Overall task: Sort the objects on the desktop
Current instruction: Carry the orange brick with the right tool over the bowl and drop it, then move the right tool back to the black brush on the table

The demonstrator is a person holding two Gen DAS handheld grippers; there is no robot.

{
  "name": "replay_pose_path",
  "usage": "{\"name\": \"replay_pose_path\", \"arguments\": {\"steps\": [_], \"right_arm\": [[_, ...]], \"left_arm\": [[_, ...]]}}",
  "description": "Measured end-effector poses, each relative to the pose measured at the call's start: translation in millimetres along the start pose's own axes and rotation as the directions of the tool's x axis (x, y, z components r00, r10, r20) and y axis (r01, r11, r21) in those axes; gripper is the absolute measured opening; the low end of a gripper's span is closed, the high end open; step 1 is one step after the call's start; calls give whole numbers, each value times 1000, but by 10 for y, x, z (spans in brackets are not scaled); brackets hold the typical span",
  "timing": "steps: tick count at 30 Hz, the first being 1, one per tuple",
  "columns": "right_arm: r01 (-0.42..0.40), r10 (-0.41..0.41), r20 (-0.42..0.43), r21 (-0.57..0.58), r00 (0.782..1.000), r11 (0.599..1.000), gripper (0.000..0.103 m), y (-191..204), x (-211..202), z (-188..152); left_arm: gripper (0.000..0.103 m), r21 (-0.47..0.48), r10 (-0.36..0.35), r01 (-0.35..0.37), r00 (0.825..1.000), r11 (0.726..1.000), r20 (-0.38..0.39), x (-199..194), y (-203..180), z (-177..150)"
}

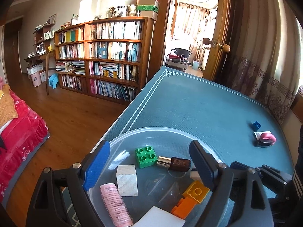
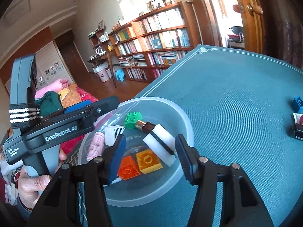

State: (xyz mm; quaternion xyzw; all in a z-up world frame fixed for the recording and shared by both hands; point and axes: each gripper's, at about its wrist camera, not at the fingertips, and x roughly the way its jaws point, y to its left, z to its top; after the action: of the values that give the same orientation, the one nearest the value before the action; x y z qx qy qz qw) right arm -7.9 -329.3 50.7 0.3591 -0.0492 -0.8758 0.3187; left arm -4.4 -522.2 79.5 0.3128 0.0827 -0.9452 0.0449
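Observation:
A clear plastic bowl (image 1: 132, 132) (image 2: 181, 113) stands at the near left corner of the table. In it lie a green brick (image 1: 145, 156) (image 2: 132, 120), a small brown bottle (image 1: 175, 163), a wooden block (image 1: 126, 181), a pink hair roller (image 1: 115, 204) (image 2: 95, 145), a yellow brick (image 1: 197, 191) (image 2: 148, 159) and an orange brick (image 1: 184, 207) (image 2: 127, 167). My left gripper (image 1: 149, 164) hangs open over the bowl, a hand holding it. My right gripper (image 2: 151, 158) is open above the bowl, and a white block with a black stripe (image 2: 161, 141) lies loose between its fingers.
A blue brick (image 1: 256, 125) (image 2: 297, 102) and a pink, white and black item (image 1: 265, 138) (image 2: 298, 126) lie on the teal table mat (image 1: 198, 104) at the right. The table's left edge drops to a wooden floor. A bookshelf (image 1: 100, 56) and a curtain (image 1: 265, 56) stand beyond.

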Motion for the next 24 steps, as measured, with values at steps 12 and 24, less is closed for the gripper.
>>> {"name": "replay_pose_path", "arguments": {"steps": [12,24], "right_arm": [[100,-103,20,99,995,990,67,-446,-191,-61],[223,-229,23,155,973,962,67,-932,-470,-213]], "left_arm": [[102,26,-15,15,1000,1000,-2,-6,-103,-17],[102,53,-33,33,999,998,1,-47,-213,-35]]}}
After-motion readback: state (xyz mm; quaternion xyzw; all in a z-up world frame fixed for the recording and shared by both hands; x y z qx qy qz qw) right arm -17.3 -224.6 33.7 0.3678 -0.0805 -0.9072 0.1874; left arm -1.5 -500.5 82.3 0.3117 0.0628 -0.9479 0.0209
